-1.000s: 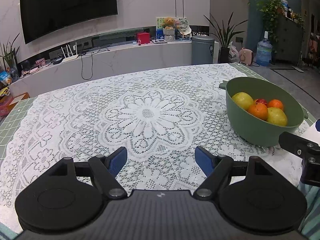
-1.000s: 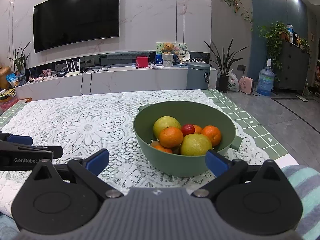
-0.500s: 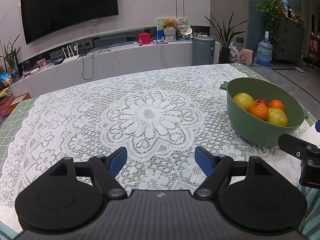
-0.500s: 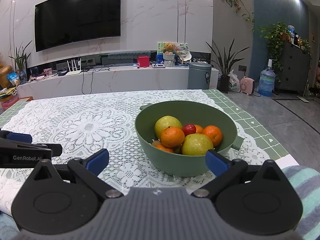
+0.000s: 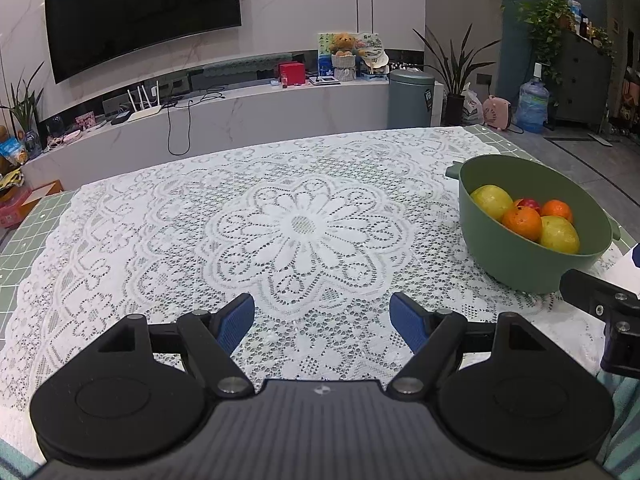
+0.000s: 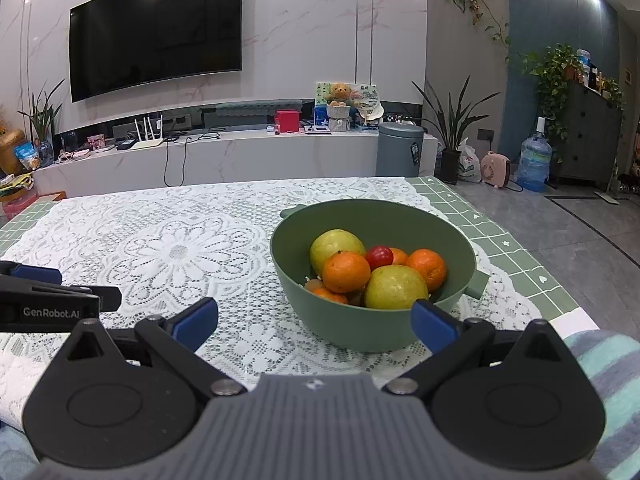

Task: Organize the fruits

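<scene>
1. Nearest: right hand-held gripper, blue-padded jaws spread wide, nothing held, hovering just short of the bowl.
2. Left hand-held gripper, likewise wide open and empty, poised over bare white lace tablecloth on the worktop, well apart from the fruit.
3. Just beyond the right jaws: deep round sage-green plastic bowl with small side tabs, standing upright on the lace near the worktop's right edge.
4. Heaped inside: two large yellow-green pears or quinces, several orange mandarins, one small glossy red fruit; lower pieces mostly hidden.
5. Handling, as a judgement: mandarins light, soft-skinned, easily bruised, so a gentle squeeze across the widest middle; yellow-green fruit heavier, firmer, smooth, prone to slipping, so a wider grip about the equator.
6. Red fruit small, slick, wedged between neighbours; better left until the top mandarin is lifted.
7. Bowl probably light, liable to slide on lace if nudged.
</scene>
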A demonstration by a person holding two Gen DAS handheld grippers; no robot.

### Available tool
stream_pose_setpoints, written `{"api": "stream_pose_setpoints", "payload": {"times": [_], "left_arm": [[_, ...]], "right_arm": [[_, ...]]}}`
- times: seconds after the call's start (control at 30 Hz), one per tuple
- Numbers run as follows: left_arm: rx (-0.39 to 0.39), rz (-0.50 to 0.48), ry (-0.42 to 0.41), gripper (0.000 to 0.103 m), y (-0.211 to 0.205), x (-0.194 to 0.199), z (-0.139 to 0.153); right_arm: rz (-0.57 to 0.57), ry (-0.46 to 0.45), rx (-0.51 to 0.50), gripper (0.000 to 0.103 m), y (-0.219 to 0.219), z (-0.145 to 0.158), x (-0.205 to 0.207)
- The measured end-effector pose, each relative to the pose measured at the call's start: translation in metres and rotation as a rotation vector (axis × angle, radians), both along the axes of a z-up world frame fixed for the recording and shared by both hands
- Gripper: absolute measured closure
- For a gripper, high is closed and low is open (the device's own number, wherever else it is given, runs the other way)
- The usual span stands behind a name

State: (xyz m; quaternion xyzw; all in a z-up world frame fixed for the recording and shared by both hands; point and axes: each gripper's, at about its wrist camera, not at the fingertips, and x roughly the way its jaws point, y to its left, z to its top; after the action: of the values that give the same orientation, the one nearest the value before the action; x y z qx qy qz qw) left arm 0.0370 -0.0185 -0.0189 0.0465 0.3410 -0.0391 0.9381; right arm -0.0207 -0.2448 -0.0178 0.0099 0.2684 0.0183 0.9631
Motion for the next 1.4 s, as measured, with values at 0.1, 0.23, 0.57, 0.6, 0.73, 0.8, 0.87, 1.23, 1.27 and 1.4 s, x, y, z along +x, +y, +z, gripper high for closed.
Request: {"api": "stream_pose_setpoints", "payload": {"times": [0.1, 0.23, 0.57, 0.6, 0.73, 0.8, 0.87, 1.23, 1.27, 1.4], "left_arm": [[-0.001, 0.000, 0.001, 0.013, 0.0000, -0.0001, -0.0002], [-0.002, 0.001, 0.001, 0.013, 0.0004, -0.0005, 0.0001], [-0.003, 0.001, 0.003, 0.013, 0.0006, -0.0009, 0.0002], [-0.002, 0.001, 0.003, 0.013, 0.0005, -0.0005, 0.0002], [-0.008, 0.002, 0.004, 0.013, 0.0009, -0.0012, -0.0002], [-0.008, 0.003, 0.004, 0.013, 0.0009, -0.0016, -0.0001], [-0.007, 0.004, 0.004, 0.013, 0.0009, -0.0017, -0.0003], [-0.023, 0.003, 0.007, 0.013, 0.0021, -0.0027, 0.0013], [-0.023, 0.002, 0.006, 0.013, 0.0018, -0.0028, 0.0013], [-0.055, -0.010, -0.005, 0.013, 0.0033, -0.0047, 0.0042]], "right_arm": [[-0.001, -0.001, 0.001, 0.004, -0.0002, -0.0003, 0.0001], [-0.003, 0.003, 0.005, 0.004, -0.0010, -0.0018, 0.0013], [-0.004, 0.005, 0.006, 0.004, -0.0016, -0.0022, 0.0020], [-0.003, 0.005, 0.007, 0.004, -0.0017, -0.0023, 0.0020], [-0.003, 0.006, 0.007, 0.004, -0.0016, -0.0025, 0.0023], [-0.003, 0.006, 0.006, 0.004, -0.0017, -0.0025, 0.0023], [-0.003, 0.007, 0.007, 0.004, -0.0018, -0.0027, 0.0020], [0.016, 0.038, 0.010, 0.004, -0.0007, -0.0082, 0.0046], [0.017, 0.040, 0.011, 0.004, -0.0006, -0.0079, 0.0047], [0.017, 0.042, 0.013, 0.004, -0.0008, -0.0076, 0.0043]]}}
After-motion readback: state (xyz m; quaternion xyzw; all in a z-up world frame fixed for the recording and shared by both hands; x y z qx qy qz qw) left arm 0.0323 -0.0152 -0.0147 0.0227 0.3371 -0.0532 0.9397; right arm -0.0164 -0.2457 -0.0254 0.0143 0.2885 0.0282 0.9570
